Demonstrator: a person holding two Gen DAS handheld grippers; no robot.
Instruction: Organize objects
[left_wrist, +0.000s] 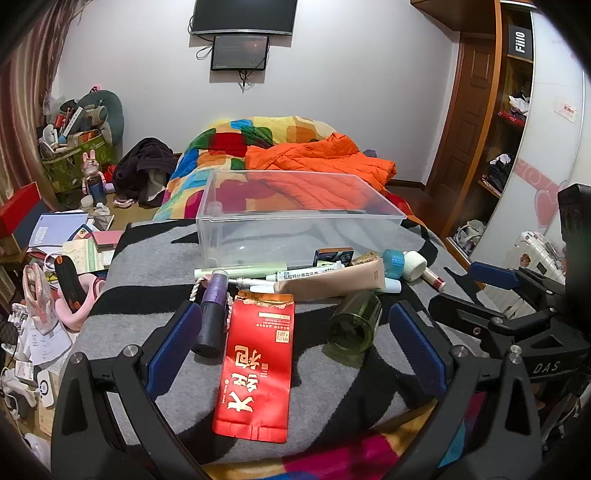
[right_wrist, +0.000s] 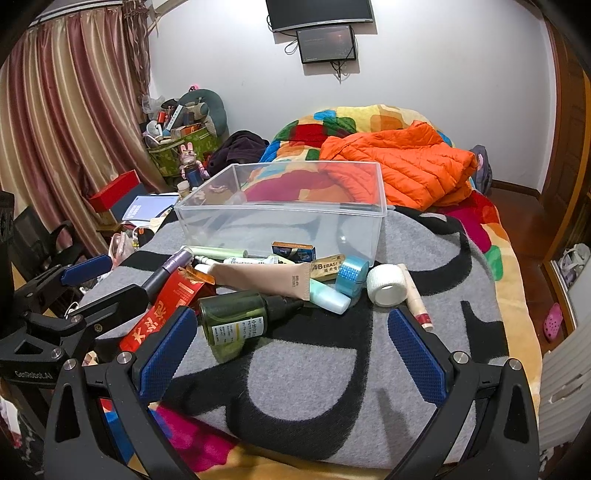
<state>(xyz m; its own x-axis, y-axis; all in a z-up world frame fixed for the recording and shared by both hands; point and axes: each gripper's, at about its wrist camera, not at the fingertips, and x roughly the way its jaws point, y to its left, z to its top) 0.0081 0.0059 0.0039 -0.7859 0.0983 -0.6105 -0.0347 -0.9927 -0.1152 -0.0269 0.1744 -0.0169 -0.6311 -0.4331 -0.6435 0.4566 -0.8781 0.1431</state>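
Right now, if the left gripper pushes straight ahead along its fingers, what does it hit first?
Probably the red foil pouch, lying flat between the open left gripper fingers; the toppled green bottle sits just right of that line. Depth is uncertain.

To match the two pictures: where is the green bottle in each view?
Left wrist: green bottle right of centre, lying between the open blue fingers, base toward camera.
Right wrist: left of centre, label up, beside the left finger.
Shared landmark: clear plastic bin behind it.
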